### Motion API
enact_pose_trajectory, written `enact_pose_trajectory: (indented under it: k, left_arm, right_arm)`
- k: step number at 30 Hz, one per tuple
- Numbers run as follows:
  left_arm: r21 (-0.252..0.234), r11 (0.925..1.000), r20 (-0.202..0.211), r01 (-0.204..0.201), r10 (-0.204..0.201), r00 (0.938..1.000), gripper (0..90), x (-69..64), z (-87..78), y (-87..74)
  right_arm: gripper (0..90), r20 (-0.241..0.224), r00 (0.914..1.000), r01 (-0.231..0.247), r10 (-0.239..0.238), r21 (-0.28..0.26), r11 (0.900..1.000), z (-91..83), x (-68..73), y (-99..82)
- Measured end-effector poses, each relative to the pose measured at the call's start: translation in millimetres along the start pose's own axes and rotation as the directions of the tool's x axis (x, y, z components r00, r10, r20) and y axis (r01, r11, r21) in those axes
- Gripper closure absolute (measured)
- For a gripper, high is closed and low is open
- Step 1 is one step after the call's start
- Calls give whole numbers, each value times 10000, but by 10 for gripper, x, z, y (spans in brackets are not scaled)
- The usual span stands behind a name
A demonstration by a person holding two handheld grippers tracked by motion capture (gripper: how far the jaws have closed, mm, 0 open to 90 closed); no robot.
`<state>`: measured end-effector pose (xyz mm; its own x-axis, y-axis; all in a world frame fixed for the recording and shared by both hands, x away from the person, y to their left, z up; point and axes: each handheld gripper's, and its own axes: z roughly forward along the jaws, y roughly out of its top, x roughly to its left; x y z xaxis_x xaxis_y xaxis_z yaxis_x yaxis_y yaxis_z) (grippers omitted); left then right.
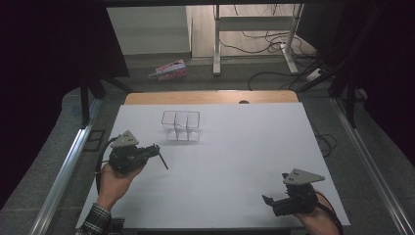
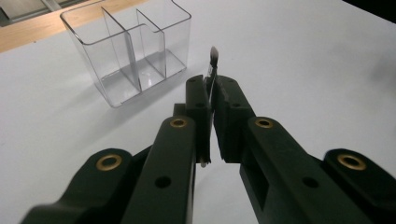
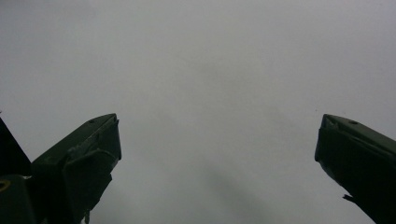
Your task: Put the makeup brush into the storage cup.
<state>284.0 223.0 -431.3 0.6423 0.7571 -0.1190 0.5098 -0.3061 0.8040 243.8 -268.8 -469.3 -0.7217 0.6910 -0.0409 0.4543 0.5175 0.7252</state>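
Grip: left gripper [image 2: 212, 100] has its jaws closed almost flat on a thin dark brush [image 2: 213, 70], a slim stick with a tufted tip.
Brush against the jaws: it runs lengthwise through the slit between the two pads, the tuft poking out past the tips and a pale stub of the handle showing behind the pads. In the high view the brush [image 1: 163, 161] slants down and to the right from the left gripper [image 1: 152, 150], its far end close to the desk [image 1: 235, 161].
Why held so: a grasp near the middle leaves the tip free and the stick steady, which would suit dropping it upright into a compartment.
Organizer: clear organizer [image 2: 128, 49], with three empty compartments, stands on the desk just ahead of the jaws, apart from the brush. From above, the organizer [image 1: 181, 126] sits beyond the left gripper, toward the far edge.
Other hand: right gripper [image 1: 276, 198] waits near the front right corner, well apart from the organizer; its jaws stand wide with nothing between them, aimed at bare desk [image 3: 210, 93].
Likely role: it seems parked out of the way.
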Motion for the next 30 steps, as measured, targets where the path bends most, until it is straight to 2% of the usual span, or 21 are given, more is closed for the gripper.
enact_pose_trajectory:
  k: [16, 30]
  left_arm:
    - [-57, 9996, -231, 291, -292, 9993, 856, 197, 30, 205]
    - [-298, 9988, -485, 397, -411, 9980, 856, 352, 34, 406]
  right_arm:
    - [2, -44, 10000, -38, 39, 211, 9998, -70, -14, -112]
    - [0, 53, 9989, -463, 464, -44, 9989, -134, -83, -171]
